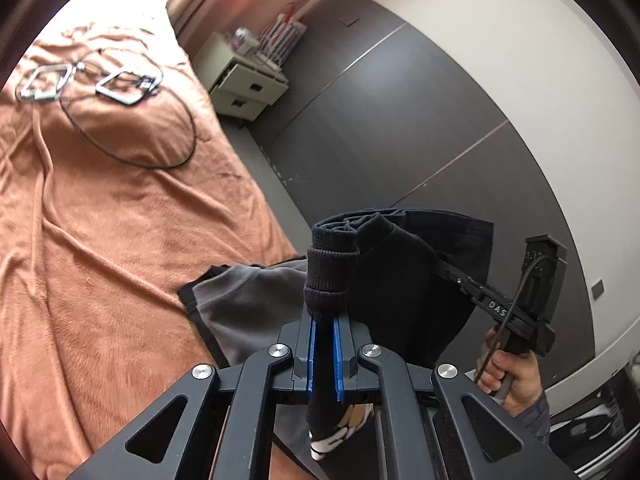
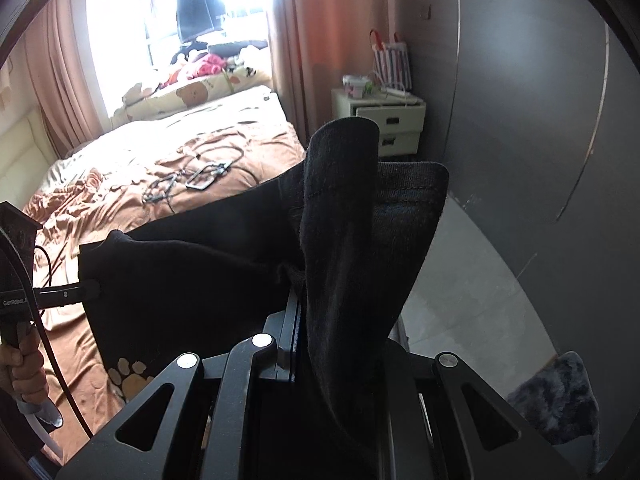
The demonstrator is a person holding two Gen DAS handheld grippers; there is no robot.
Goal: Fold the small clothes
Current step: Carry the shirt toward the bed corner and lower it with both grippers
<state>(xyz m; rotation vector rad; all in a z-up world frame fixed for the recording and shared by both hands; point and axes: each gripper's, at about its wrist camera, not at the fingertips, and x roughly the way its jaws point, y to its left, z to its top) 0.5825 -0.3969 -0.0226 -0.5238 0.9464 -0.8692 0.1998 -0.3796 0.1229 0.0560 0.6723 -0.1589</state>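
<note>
Left hand-held gripper [image 1: 325, 312], lower centre of the left wrist view: your blue-lined jaws are nearly closed, pinching a rolled edge of the black garment [image 1: 384, 280]. The cloth bunches above the fingertips and hangs below them, where a printed patch shows.

Right hand-held gripper [image 2: 298, 300], lower centre of the right wrist view: your jaws are clamped on another part of the same black garment [image 2: 192, 280]. Its fold stands up over the fingertips and covers them, so the pads themselves are probably hidden behind the fabric.

Black garment: stretched in the air between your two tools, above the near edge of the bed. A paw print shows at its lower hem in the right wrist view.

Your right hand [image 1: 516, 380]: lower right of the left wrist view, wrapped round the handle of its tool.

Your left hand [image 2: 24, 372]: lower left of the right wrist view, gripping its handle, a dark cable trailing past it.

Grey garment [image 1: 244, 300]: lying on the bed, left of the held cloth, dark-trimmed.

Bed [image 1: 100, 260]: orange-brown blanket, wrinkled, filling the left of the left wrist view.

Metal frames [image 1: 128, 84]: two square pieces with a black cable loop, on the blanket, upper left.

Nightstand [image 2: 384, 120]: pale, two drawers, upper centre-right, against the grey wall, with a striped bag [image 2: 392, 64] on top.
</note>
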